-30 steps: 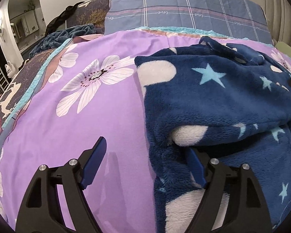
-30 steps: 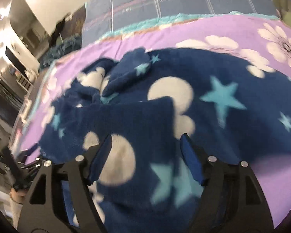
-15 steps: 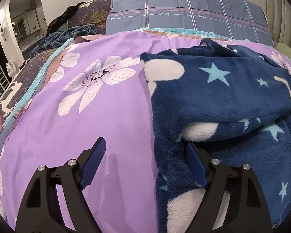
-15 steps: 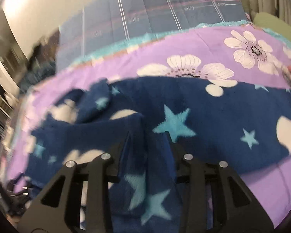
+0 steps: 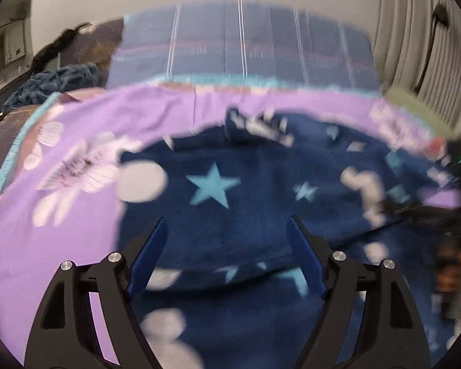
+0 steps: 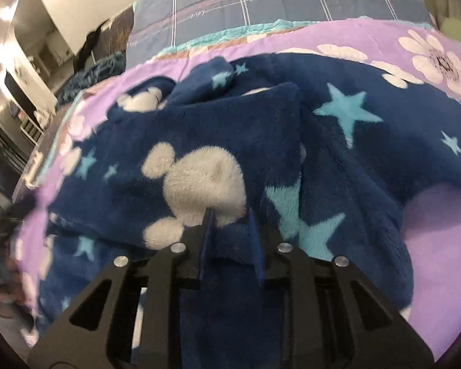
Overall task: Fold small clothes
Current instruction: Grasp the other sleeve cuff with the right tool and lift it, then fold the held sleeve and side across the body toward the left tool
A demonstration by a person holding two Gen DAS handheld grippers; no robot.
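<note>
Navy fleece garment [image 6: 338, 160], centre frame, on purple floral sheet [image 6: 439, 246]. Right gripper [image 6: 229, 215]: pinching garment fold. Left gripper [image 5: 227, 236]: wide, above garment [image 5: 246, 203].

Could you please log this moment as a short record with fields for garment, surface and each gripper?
garment: navy fleece garment with stars and white blobs, partly folded over itself
surface: purple floral bedsheet
left gripper: jaws wide apart over the garment's folded edge, gripping nothing
right gripper: jaws closed on a fold of the fleece
image quality: left view motion-blurred
</note>
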